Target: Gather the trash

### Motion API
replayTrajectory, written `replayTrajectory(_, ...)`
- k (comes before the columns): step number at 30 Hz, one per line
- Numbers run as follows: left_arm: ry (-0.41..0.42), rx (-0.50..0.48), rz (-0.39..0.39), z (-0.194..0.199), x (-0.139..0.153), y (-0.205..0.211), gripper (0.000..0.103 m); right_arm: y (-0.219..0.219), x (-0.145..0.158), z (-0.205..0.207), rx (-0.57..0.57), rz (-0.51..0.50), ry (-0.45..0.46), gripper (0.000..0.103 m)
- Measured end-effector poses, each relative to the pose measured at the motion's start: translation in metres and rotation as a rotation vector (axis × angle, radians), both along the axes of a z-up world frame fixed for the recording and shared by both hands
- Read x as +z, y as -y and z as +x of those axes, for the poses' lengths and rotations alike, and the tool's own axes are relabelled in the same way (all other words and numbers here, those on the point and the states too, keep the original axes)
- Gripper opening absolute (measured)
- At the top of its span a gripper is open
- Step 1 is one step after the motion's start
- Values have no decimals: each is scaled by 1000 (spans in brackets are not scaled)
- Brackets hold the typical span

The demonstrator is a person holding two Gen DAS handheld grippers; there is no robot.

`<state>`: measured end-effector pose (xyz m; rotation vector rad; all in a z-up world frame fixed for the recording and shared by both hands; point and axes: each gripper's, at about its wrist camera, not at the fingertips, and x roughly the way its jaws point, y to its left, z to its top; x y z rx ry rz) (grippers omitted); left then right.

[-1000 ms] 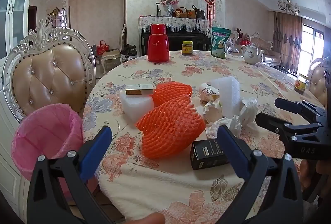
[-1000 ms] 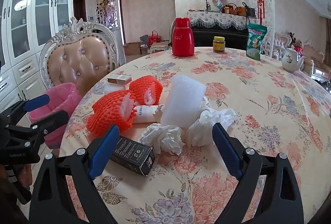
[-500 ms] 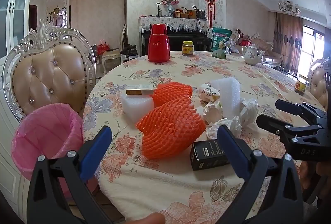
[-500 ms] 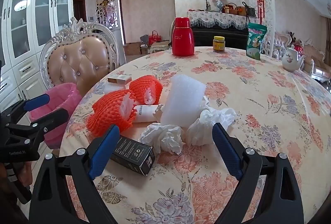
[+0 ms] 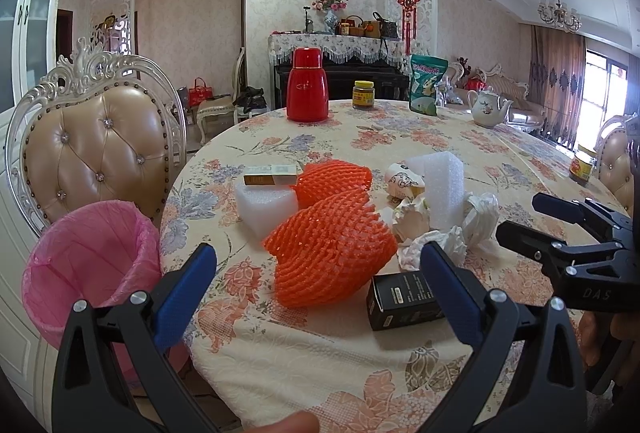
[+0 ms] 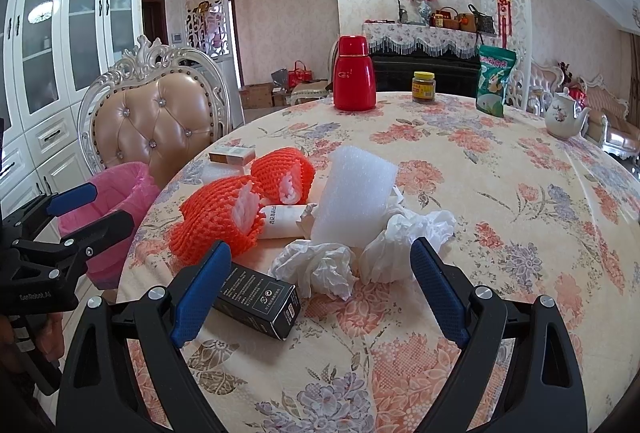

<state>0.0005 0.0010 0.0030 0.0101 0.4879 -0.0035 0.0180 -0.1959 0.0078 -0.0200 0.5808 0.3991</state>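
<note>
While both grippers hang off the near rim, the round table (image 6: 500, 193) fills the view, its floral cloth wide and bare across the right half and the far side. Beyond the left edge stands a tufted chair (image 5: 96, 149), and just below it the pink-lined bin (image 5: 92, 265), close against the table's rim and clear on top. Next, the trash heap sits near the front-left edge: two orange foam nets (image 5: 332, 253) lying side by side, a white foam block (image 6: 356, 197) upright behind crumpled tissues (image 6: 320, 265), and a black box (image 6: 260, 299) lying flat nearest the rim. Left gripper (image 5: 316, 293) is spread wide, nothing between its blue pads, lined up on the nearer net. Right gripper (image 6: 320, 297) gapes too, empty, framing box and tissues. Far back, a red flask (image 6: 354, 75) stands well apart.
</note>
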Motion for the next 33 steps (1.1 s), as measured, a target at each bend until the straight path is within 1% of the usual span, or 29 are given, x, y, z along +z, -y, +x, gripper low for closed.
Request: replayTrajectory(33,-3,-3,-9,2,-3,1,99,1,1,0,-2,3,0,85)
